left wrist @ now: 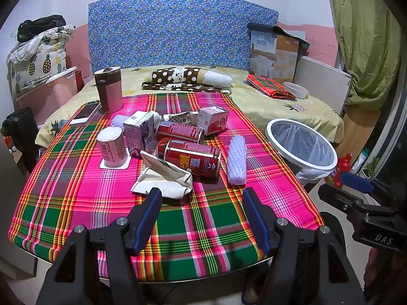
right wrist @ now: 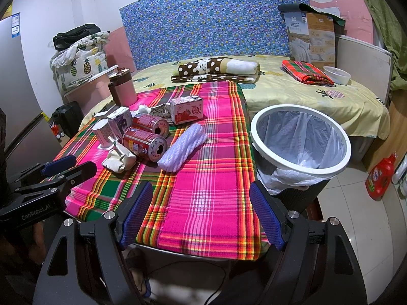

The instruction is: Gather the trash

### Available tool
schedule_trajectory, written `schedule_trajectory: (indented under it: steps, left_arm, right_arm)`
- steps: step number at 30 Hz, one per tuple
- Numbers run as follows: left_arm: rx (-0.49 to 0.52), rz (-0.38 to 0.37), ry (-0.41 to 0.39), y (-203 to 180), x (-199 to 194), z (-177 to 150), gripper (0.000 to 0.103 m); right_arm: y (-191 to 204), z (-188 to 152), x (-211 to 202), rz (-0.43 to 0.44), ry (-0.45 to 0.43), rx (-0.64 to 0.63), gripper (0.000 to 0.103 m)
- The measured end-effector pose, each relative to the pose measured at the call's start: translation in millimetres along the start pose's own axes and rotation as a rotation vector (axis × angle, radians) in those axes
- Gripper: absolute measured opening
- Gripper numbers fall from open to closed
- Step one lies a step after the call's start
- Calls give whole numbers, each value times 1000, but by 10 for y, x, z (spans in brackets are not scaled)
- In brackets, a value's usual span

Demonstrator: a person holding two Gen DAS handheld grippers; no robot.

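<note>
Plaid table (left wrist: 76, 203) with trash; left gripper (left wrist: 202, 212) and right gripper (right wrist: 201, 206) wide, holding nothing.

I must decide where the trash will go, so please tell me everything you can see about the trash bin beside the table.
The trash bin stands on the tiled floor, right of the table and in front of the bed. It is round, with a white rim on top and a dark body below. A thin, see-through plastic bag lines it and hangs bunched over the near side. It looks empty and has no lid. It stands upright and close to the table's edge; whether they touch is unclear. No gripper touches it.
</note>
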State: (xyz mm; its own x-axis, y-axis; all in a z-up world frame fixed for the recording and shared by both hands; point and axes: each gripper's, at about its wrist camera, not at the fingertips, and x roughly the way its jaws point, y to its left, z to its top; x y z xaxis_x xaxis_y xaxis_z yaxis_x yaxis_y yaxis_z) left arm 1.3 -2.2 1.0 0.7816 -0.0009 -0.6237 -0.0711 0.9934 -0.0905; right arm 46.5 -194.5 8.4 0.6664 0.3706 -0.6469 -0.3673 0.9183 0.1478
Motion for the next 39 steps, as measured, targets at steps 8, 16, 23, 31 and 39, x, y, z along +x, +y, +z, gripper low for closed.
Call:
schedule_trajectory:
  steps: [8, 16, 23, 31, 39]
  left_arm:
    - [0, 1, 0, 3, -3, 2, 68]
    - [0, 1, -3, -7, -48, 17, 68]
    - [-1, -2, -3, -7, -50, 19, 68]
    - [-8, -10, -5, 11, -54, 17, 68]
    - [-28, -23, 10, 77, 27, 5, 68]
  right_arm:
    - [4, 3, -7, 0, 0, 0, 79]
    - [9, 4, -5, -1, 0, 0, 79]
    - [10, 7, -3, 0, 0, -1, 79]
    - [-7, 5, -7, 2, 0, -1, 79]
    - [12, 31, 33, 9, 6, 2, 79]
